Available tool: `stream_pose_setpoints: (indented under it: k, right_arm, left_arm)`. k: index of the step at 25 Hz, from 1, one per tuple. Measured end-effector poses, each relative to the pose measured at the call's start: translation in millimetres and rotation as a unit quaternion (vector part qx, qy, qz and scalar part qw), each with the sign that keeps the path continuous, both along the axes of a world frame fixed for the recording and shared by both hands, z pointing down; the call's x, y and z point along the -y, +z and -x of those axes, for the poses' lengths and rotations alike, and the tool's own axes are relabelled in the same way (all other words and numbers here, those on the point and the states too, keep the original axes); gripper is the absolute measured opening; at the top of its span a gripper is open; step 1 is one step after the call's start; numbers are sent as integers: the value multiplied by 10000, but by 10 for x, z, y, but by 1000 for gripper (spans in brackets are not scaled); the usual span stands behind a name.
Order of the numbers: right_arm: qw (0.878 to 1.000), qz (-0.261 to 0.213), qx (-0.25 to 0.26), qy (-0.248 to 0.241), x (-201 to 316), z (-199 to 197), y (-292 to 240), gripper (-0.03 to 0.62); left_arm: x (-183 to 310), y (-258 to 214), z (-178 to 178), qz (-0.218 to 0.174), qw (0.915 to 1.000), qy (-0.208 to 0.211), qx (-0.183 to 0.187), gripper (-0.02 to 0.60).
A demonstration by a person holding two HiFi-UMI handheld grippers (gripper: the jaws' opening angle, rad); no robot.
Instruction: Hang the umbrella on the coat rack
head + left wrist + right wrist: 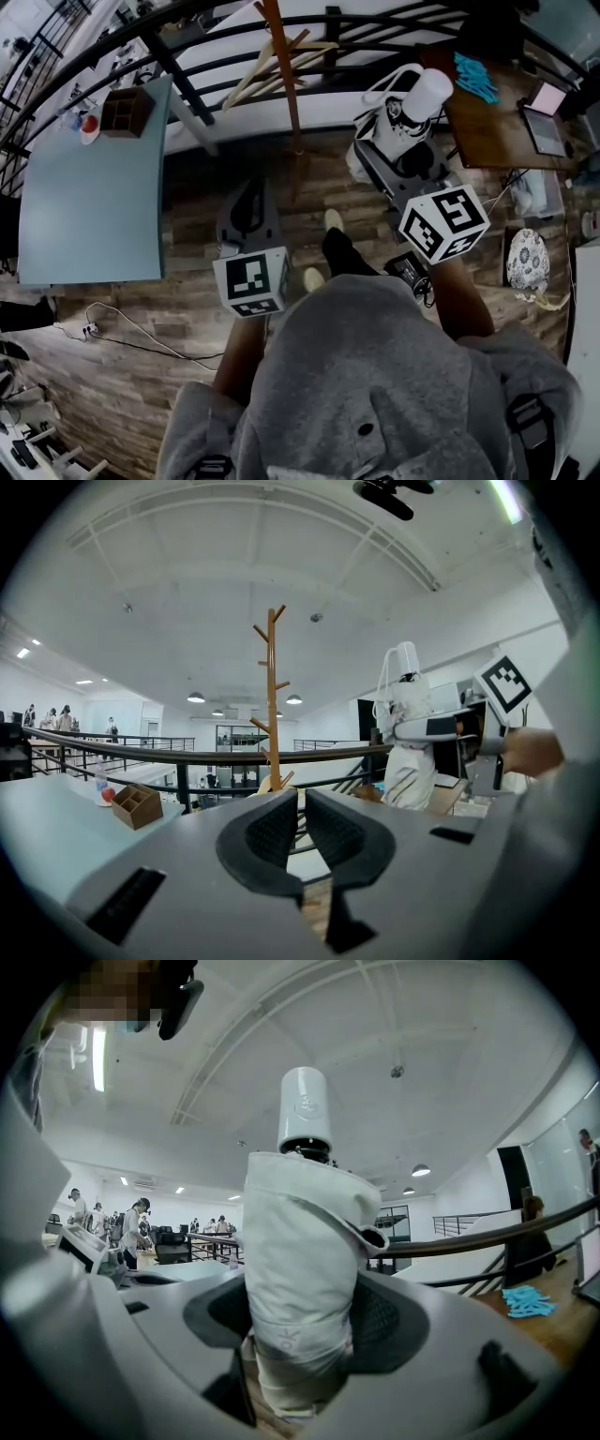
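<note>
Holding folded white umbrella [298,1241] upright, handle up, right gripper [300,1330] fingers clamped round its canopy | coat rack [273,696] ahead by the railing, well apart | left gripper [302,810] fingers nearly together, empty | risk: strap loop misses a peg, umbrella drops

So the umbrella [300,1269] is a white compact one, folded up tight, with a chunky white cylinder handle [306,1110] at the top end. It's standing upright, fabric part pinched between the jaws of the right gripper [302,1330]. The coat rack [273,714] is an orange-brown wooden pole with angled pegs, upright next to the black railing [187,754], well apart from the umbrella.
</note>
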State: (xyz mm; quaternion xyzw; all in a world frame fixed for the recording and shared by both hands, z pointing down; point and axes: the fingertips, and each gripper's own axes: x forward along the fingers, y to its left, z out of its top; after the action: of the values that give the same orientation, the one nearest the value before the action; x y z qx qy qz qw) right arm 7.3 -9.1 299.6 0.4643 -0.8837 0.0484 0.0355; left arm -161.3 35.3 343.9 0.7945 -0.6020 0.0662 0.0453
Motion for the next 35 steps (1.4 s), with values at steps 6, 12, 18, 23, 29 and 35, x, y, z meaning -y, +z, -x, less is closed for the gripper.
stream_pose_setpoints:
  k: [6, 12, 18, 23, 29, 35]
  right_arm:
    - [9999, 72, 85, 18, 271, 28, 65, 281]
    - [9999, 117, 76, 2, 624, -13, 59, 281]
    - [9997, 209, 108, -20, 1052, -21, 138, 281]
    - [9995, 281, 115, -56, 1394, -93, 212, 281]
    - [9992, 375, 137, -96, 1824, -164, 278, 281]
    - [9989, 404, 161, -172, 2215, -287, 315, 281]
  left_arm:
    - [248, 35, -16, 57, 10000, 1, 39, 35]
    - [596, -12, -84, 74, 9999, 32, 97, 35]
    - [1030, 45, -103, 172, 9998, 19, 104, 35]
    - [1387, 85, -165, 228, 9997, -25, 92, 35]
    - [1801, 117, -198, 308, 9994, -123, 116, 35]
    - [2119, 102, -278, 319, 9990, -255, 184, 35]
